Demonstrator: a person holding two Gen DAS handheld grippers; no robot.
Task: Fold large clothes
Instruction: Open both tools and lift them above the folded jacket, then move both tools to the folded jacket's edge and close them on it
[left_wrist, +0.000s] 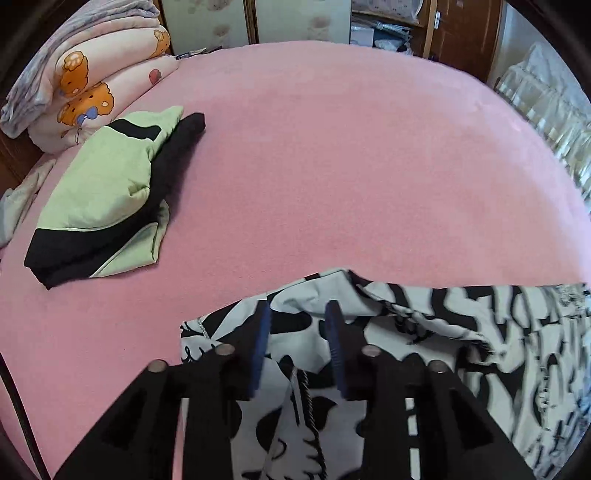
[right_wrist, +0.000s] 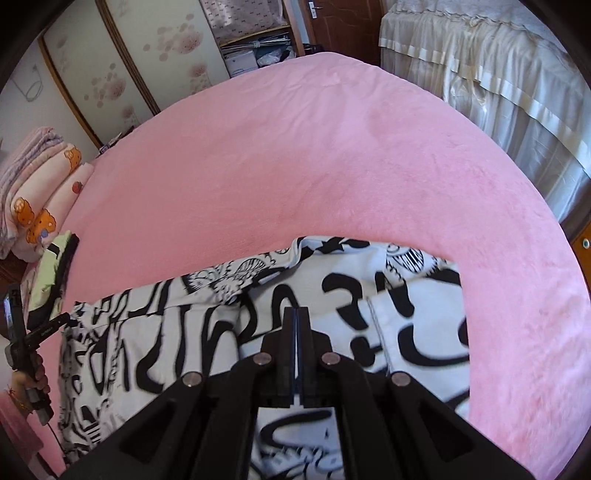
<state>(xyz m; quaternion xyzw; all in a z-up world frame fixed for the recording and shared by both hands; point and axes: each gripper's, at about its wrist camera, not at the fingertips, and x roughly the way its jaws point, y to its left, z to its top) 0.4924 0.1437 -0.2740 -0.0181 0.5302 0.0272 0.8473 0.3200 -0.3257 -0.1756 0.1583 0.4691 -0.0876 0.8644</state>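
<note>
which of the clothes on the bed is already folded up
The green and black garment, a compact stack near the folded quilts. The black and white printed garment lies spread out under the grippers.

The left gripper (left_wrist: 297, 308) points steeply down with its jaws parted and apparently nothing between them, while the right gripper (right_wrist: 296, 314) has its jaws pressed together.

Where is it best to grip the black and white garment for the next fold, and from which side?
Probably the black and white garment at its raised far edge, coming from above: there the cloth lifts off the pink bed, so fingers can slip under.
</note>
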